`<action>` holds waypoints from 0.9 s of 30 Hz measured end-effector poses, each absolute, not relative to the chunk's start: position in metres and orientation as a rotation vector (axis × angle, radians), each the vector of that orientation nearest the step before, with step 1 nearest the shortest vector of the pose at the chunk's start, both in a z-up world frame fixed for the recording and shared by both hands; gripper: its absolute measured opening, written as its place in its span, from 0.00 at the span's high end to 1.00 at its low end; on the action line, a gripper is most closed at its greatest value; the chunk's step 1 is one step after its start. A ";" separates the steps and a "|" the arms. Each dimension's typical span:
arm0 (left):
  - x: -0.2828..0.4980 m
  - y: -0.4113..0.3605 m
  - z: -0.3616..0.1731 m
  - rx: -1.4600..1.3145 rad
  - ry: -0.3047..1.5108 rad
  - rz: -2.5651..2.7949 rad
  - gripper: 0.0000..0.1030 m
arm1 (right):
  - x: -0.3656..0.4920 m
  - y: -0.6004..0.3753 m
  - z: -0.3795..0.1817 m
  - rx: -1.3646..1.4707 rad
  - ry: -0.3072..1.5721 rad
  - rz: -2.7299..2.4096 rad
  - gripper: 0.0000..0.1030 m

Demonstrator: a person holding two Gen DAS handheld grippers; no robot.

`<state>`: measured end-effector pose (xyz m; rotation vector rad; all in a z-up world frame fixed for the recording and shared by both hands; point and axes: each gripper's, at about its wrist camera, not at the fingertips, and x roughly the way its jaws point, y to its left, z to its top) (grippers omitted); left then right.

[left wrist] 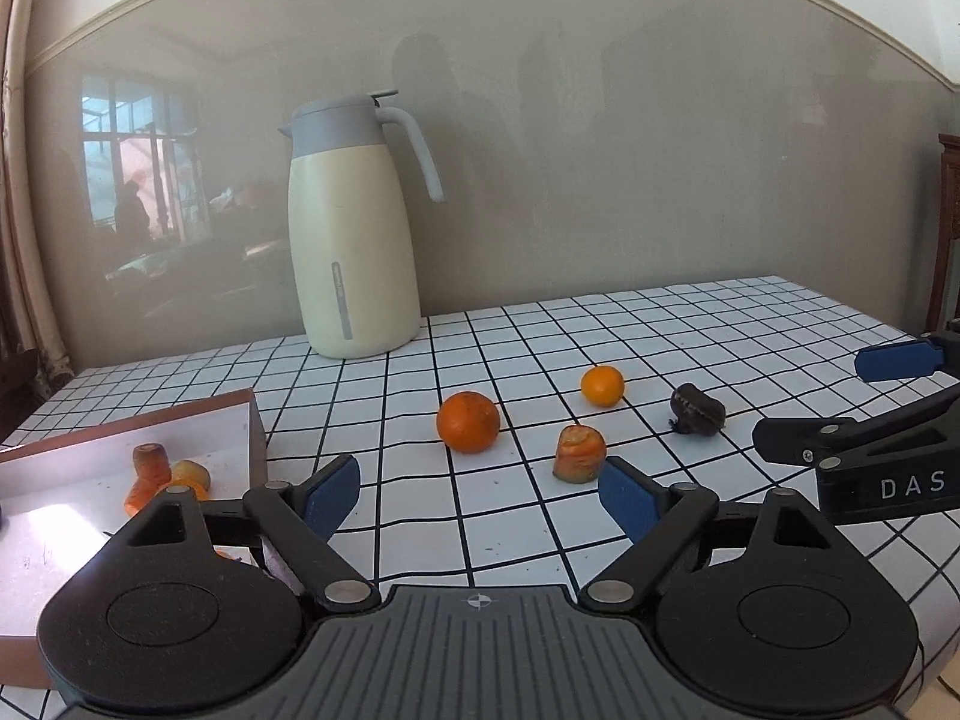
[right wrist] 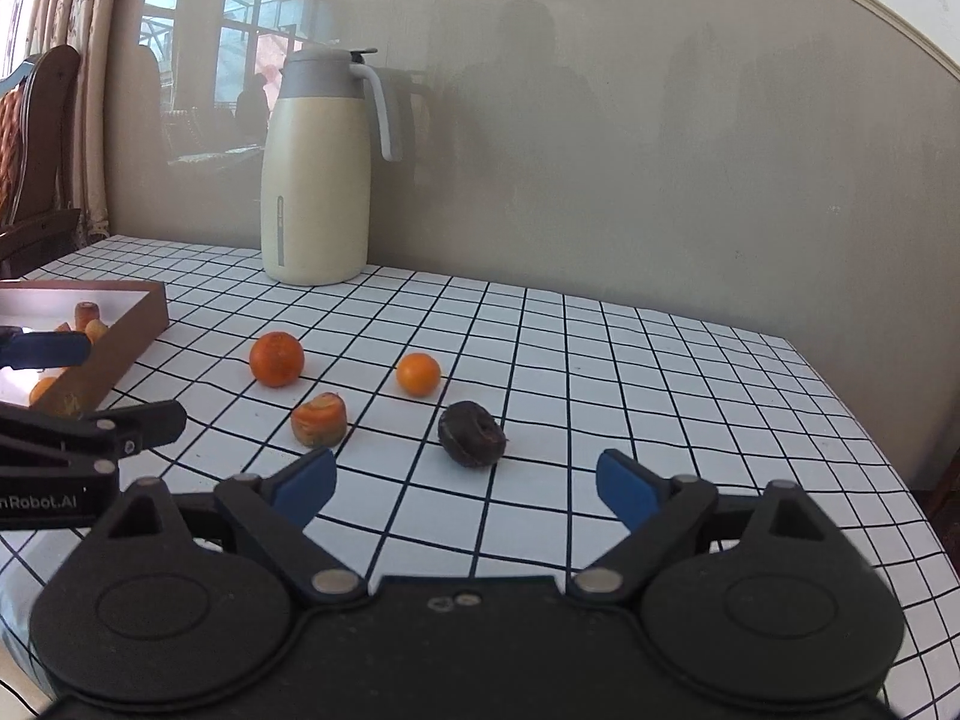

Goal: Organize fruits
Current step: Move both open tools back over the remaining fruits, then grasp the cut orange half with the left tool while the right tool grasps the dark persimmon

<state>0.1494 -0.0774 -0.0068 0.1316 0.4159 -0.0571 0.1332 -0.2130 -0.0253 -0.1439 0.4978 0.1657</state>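
- Writing: "DAS" in white on the right hand-held gripper (left wrist: 840,402) body as seen from the left wrist view; "nRobot.AI" on the left hand-held gripper's body at the left edge of the right wrist view, start of the word cut off; no readable label on the thermos jug (left wrist: 353,228), only a grey strip down its front
- Surface: tabletop (right wrist: 600,360) under a white cloth with a black grid; glossy beige wall behind, mirroring windows and a room; curtain (right wrist: 90,60) and a dark wooden chair (right wrist: 36,138) at far left of the right wrist view
- Cream jug with grey lid and handle stands upright at the back, near the wall
- Brown-walled box (right wrist: 129,324) at the left holds carrot pieces (left wrist: 153,465) and small orange bits
- Loose on the cloth, all apart from one another: a bigger orange (left wrist: 468,422) with rough, marked skin nearest the box; a smaller smooth orange (left wrist: 602,385) further right; a carrot stub (left wrist: 579,453) standing on its cut end, nearest the camera; a dark, wrinkled ring-shaped fruit (right wrist: 471,433), kind unclear, furthest right
- left hand-held gripper (left wrist: 480,492): blue pads spread wide, nothing between them; carrot stub just beyond the right pad
- right hand-held gripper: pads spread, empty; dark fruit just ahead of the gap
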 end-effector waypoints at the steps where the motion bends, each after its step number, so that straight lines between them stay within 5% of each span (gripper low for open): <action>1: 0.152 -0.079 -0.008 0.129 0.416 -0.061 0.16 | 0.137 -0.215 -0.027 -0.144 0.502 0.161 0.16; 14: 0.194 -0.104 -0.030 0.131 0.525 -0.111 0.16 | 0.182 -0.219 -0.046 -0.103 0.568 0.172 0.31; 20: 0.223 -0.118 -0.036 0.125 0.566 -0.126 0.36 | 0.208 -0.219 -0.052 -0.070 0.599 0.171 0.44; 27: 0.238 -0.125 -0.042 0.101 0.581 -0.128 0.40 | 0.223 -0.223 -0.055 -0.027 0.624 0.178 0.46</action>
